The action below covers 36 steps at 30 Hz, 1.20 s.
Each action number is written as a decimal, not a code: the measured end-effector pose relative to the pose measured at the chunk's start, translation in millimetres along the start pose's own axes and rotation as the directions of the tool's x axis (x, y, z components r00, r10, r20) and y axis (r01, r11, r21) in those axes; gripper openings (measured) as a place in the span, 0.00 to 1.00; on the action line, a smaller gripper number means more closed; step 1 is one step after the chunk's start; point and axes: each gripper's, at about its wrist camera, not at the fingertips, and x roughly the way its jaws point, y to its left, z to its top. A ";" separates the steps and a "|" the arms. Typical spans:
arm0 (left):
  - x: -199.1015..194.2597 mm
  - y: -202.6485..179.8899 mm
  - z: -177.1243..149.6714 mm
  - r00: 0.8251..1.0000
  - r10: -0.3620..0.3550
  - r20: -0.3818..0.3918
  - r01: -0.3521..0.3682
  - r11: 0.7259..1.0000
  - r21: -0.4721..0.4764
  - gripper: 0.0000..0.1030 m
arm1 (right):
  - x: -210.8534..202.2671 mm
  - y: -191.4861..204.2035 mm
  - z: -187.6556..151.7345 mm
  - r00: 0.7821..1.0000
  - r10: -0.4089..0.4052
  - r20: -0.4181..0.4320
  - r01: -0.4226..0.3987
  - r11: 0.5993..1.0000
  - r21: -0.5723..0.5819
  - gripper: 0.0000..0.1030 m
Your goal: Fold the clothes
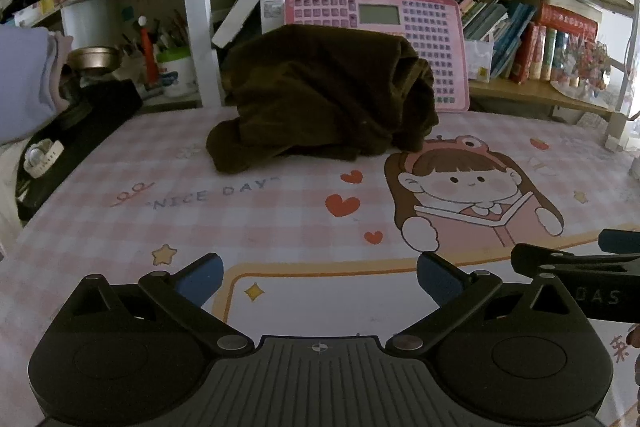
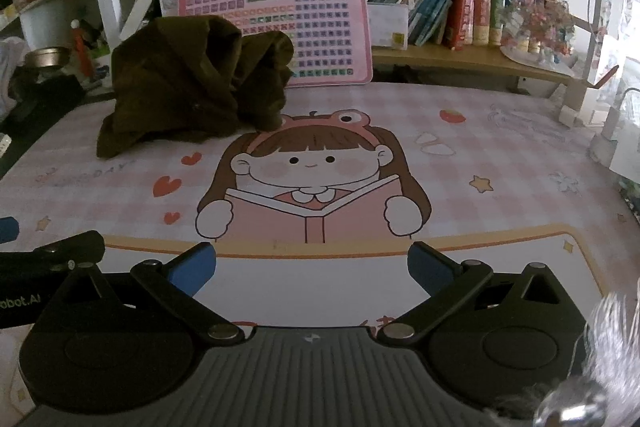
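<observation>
- Desk mat (image 1: 280, 211), pink check, cartoon girl reading a book: fills the middle of both views.
- Dark brown garment (image 1: 324, 95), crumpled in a heap: upper centre of the left view, upper left of the right view, lying on the mat's far side, against a pink keyboard toy (image 1: 436, 39).
- Left gripper (image 1: 320, 279): bottom of its frame, fingers spread apart, holding nothing.
- Right gripper (image 2: 312, 267): bottom of its frame, fingers likewise apart, holding nothing.
</observation>
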 end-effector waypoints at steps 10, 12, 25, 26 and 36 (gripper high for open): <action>4.0 -9.1 8.2 1.000 0.013 -0.001 -0.013 0.999 -0.039 1.00 | 6.1 -19.8 6.3 0.997 0.077 0.013 -0.077 0.997 0.015 1.00; 6.5 -9.5 15.1 0.999 0.036 0.005 -0.036 0.998 -0.046 1.00 | 7.8 -24.8 8.2 0.994 0.112 0.016 -0.112 0.993 0.023 1.00; 91.5 -36.2 107.0 1.000 0.007 -0.001 -0.007 0.999 -0.045 1.00 | 9.1 -76.1 20.0 0.983 0.180 0.028 -0.182 0.978 0.107 1.00; 99.6 -38.5 114.3 1.000 0.012 -0.001 -0.012 0.999 -0.046 1.00 | 7.6 -81.0 19.4 0.983 0.184 0.024 -0.186 0.976 0.113 1.00; 158.1 -36.8 152.2 0.992 0.121 -0.029 -0.123 0.991 -0.052 0.10 | -6.4 -127.5 6.0 0.978 0.208 -0.015 -0.201 0.958 0.204 0.98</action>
